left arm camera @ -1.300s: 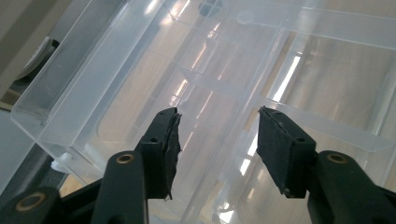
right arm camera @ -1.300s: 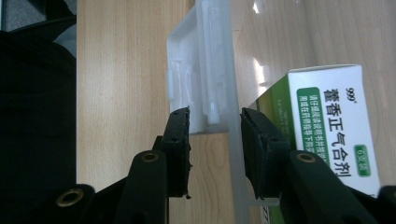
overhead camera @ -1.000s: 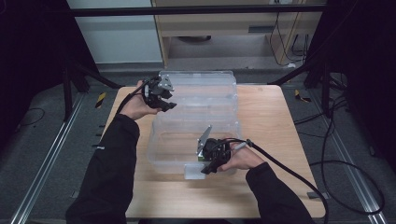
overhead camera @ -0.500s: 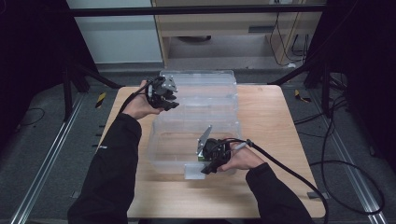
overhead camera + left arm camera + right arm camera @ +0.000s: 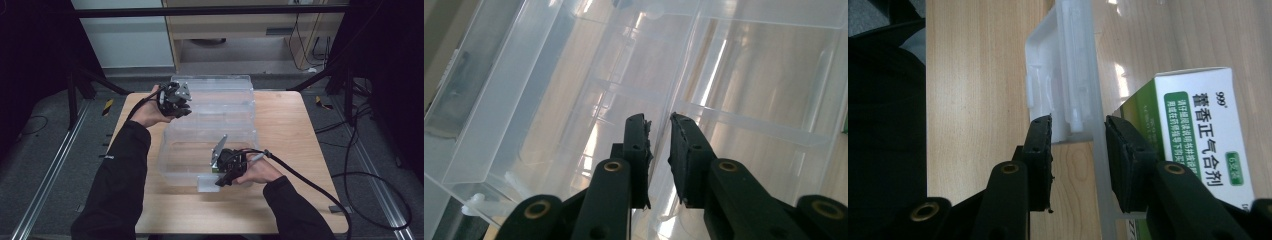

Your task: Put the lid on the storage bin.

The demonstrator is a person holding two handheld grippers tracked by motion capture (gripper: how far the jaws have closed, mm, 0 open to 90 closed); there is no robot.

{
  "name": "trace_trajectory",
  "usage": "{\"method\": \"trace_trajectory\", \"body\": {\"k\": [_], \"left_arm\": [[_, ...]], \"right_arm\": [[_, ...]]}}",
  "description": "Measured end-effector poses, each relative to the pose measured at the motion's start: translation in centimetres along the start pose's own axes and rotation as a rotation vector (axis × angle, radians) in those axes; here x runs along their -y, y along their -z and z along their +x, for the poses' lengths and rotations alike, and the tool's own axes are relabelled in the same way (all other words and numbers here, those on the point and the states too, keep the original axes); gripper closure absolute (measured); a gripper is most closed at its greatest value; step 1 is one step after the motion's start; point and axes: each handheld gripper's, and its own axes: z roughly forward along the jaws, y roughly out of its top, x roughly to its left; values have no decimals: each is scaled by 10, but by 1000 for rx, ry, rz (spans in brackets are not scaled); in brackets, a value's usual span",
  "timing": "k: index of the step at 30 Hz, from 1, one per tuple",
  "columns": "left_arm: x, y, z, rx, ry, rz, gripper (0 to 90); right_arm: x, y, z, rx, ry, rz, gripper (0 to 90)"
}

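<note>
A clear plastic box (image 5: 175, 160) lies on the wooden table (image 5: 290, 150) with its lid (image 5: 215, 95) swung open toward the far side. My left gripper (image 5: 183, 111) is at the lid's left edge. Its jaws have just been closing, and in the left gripper view (image 5: 659, 125) a narrow gap remains over the clear lid (image 5: 749, 75). My right gripper (image 5: 220, 182) straddles the box's front wall beside the white latch (image 5: 1058, 95) and is shut (image 5: 1078, 125) on that wall. A green-and-white medicine carton (image 5: 1198, 135) lies inside the box just behind that wall.
A wooden cabinet (image 5: 240, 35) stands beyond the table. Black cables (image 5: 310, 180) trail from the right gripper across the table's right side to the floor. Metal rails (image 5: 50, 175) run along the floor on both sides.
The left gripper's jaws have drawn closer together at the lid's left edge, with the hand shifting slightly right. The right hand and gripper have stayed put.
</note>
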Motion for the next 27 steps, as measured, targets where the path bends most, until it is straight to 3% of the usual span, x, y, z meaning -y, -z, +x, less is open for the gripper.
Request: {"method": "trace_trajectory", "body": {"k": [15,27], "left_arm": [[-11,5,-5,-3,-100,75,839],[-11,10,-10,9,-111,71,867]], "right_arm": [[1,0,0,-3,5,-7,649],[1,-1,0,-9,-10,-2,653]]}}
